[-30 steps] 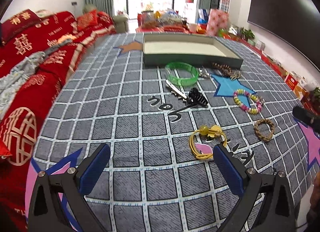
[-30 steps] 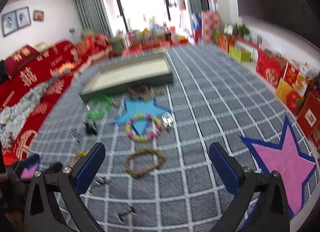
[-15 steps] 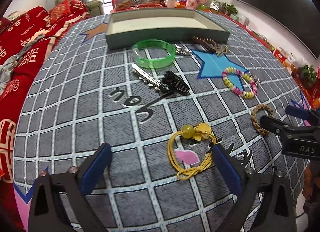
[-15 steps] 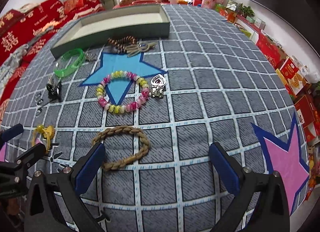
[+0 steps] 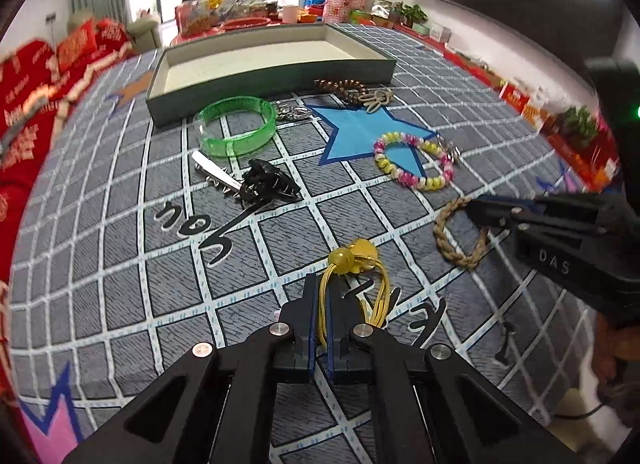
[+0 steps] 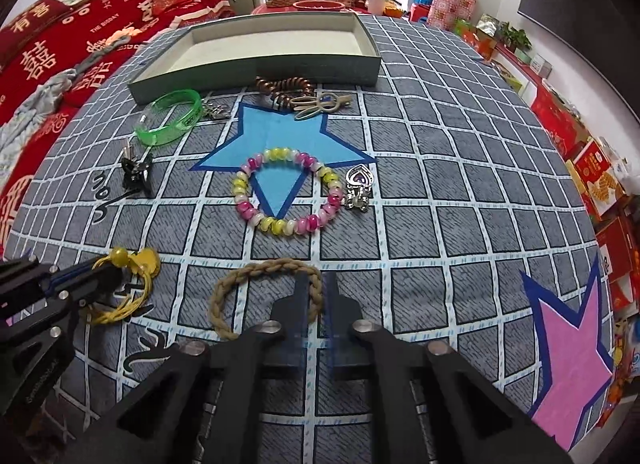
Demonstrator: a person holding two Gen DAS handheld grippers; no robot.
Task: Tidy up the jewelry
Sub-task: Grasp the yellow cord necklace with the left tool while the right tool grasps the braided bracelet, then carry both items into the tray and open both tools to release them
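Left wrist view: we look down on a grid-patterned cloth (image 5: 120,264) with blue and pink stars, jewelry scattered across it.
Cloth: grey squares with white lines; it covers the whole work surface in both views.
Sofa: red covers (image 6: 52,48) run along the left edge, beyond the cloth.
Tray: a shallow green tray (image 5: 272,72) with a pale floor lies at the far side of the cloth; we see nothing inside it.
Left gripper (image 5: 322,296): our left tongs have just been closing and now pinch the strands of the yellow cord (image 5: 380,296), which runs up between the two blue pads to a yellow bead.
Right gripper (image 6: 318,292): our right tongs have just been closing too; they clamp the near right side of the braided ring (image 6: 256,276), one jaw inside the loop and one outside.
Braided ring: tan, lying flat on the cloth, just beside the yellow cord.
Bead bracelet (image 6: 288,188): pink, yellow and white beads, resting over the lower point of the blue star (image 6: 280,136).
Green bangle (image 5: 236,128): clear green, near the tray's front left corner.
Black clip (image 5: 268,184): lies with a silver clip (image 5: 216,174) beside the bangle.
Brown beads (image 6: 284,86): a coiled string touching the tray's front wall.
Silver pendant (image 6: 358,184): just beside the bead bracelet, on its right.
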